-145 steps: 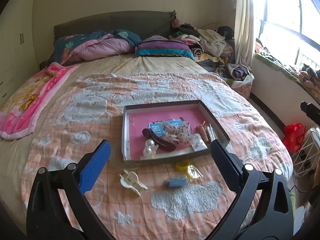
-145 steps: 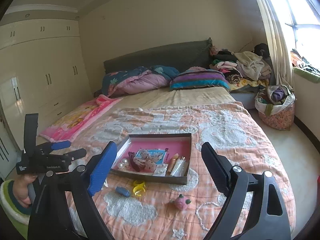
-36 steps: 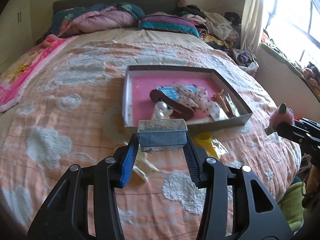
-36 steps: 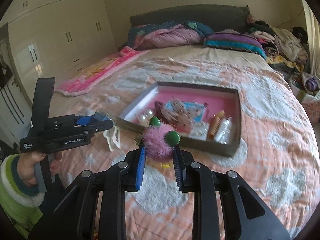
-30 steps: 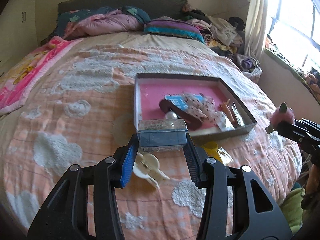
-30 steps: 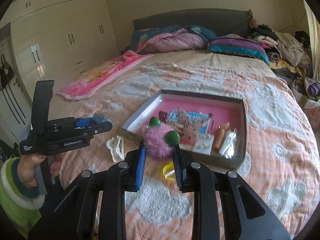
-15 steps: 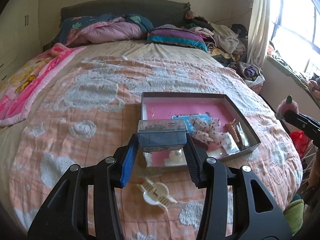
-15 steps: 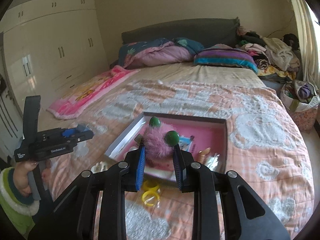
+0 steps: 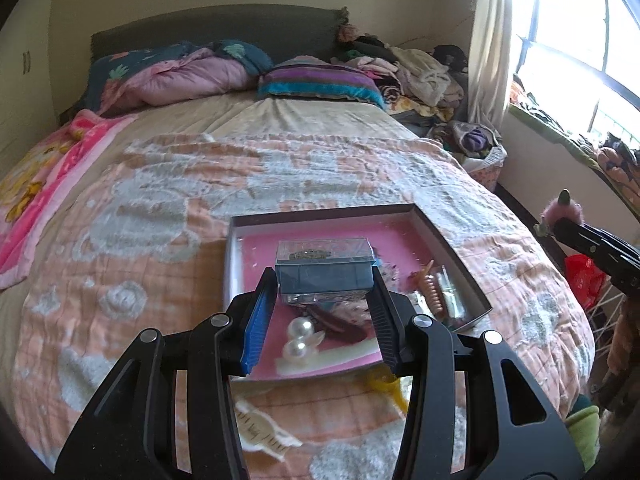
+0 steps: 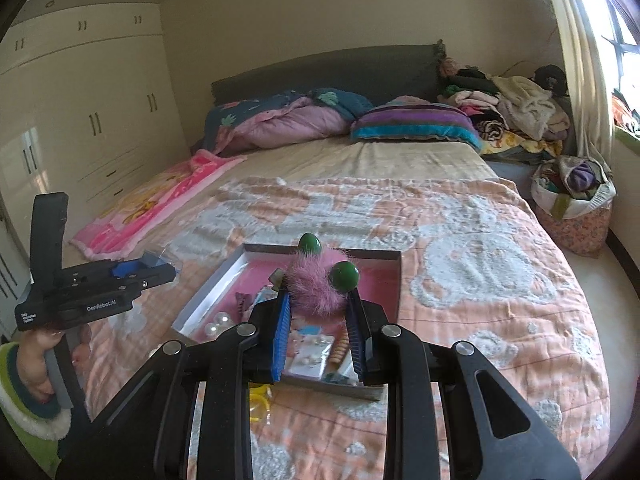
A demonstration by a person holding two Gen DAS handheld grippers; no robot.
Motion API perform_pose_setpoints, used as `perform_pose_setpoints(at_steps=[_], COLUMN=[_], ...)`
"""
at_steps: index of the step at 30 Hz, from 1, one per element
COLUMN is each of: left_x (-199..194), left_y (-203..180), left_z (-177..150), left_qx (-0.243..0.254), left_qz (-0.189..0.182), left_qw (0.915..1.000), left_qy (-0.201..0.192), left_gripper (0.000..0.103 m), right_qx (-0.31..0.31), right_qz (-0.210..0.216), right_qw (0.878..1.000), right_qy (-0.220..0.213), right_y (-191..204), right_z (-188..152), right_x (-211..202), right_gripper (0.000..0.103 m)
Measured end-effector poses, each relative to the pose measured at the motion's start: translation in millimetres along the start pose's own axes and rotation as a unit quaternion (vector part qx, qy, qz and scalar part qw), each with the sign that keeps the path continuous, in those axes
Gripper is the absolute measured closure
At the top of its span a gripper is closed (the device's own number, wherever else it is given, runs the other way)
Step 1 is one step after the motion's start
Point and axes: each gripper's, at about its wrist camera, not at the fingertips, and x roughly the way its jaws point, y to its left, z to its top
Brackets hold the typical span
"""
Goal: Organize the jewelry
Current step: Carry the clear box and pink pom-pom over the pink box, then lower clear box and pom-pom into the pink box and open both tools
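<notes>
Covering the bed [image 9: 304,128], a peach cloud-patterned quilt [image 9: 168,216]

- The tray [image 9: 452,240] lies on the quilt [image 9: 160,216] that covers the near part of the bed [image 9: 320,120].
- In the tray, two pearl beads [image 9: 298,336] lie near its front left, and a ribbed clip [image 9: 430,284] lies to the right.
- A flat clip [image 9: 260,428] and a ring [image 9: 384,380] lie on the quilt before the tray.
- The left hand-held gripper [image 9: 324,280] holds a small box [image 9: 324,268] above the tray.
- The right hand-held gripper [image 10: 318,300] holds a fluffy clip [image 10: 320,280] above the tray.
- Pillows [image 9: 320,84] lie behind, at the headboard [image 9: 240,28]; a clothes heap [image 9: 420,72] to their right.
</notes>
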Motion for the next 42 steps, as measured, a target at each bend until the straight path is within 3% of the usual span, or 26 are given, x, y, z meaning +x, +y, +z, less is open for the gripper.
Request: perform_pose_setpoints(at_steps=[19, 42], left_x=[56.3, 94.9], left_y=[-37.8, -48.3], left_z=[-4.0, -24.5], left_qx=[0.028, 0.038], left_qz=[-0.030, -0.047], left_qw=[0.9981, 0.9943], left_qy=[0.047, 0.089], left_gripper=[0.066, 0.066], right_qx=[0.016, 0.013], right_qz=[-0.014, -0.003], right_qw=[1.000, 0.995], right_qy=[0.013, 0.103], right_y=[-23.8, -21.0], right_z=[-2.6, -41.3], right_x=[25.4, 95.3], right_gripper=[0.079, 0.078])
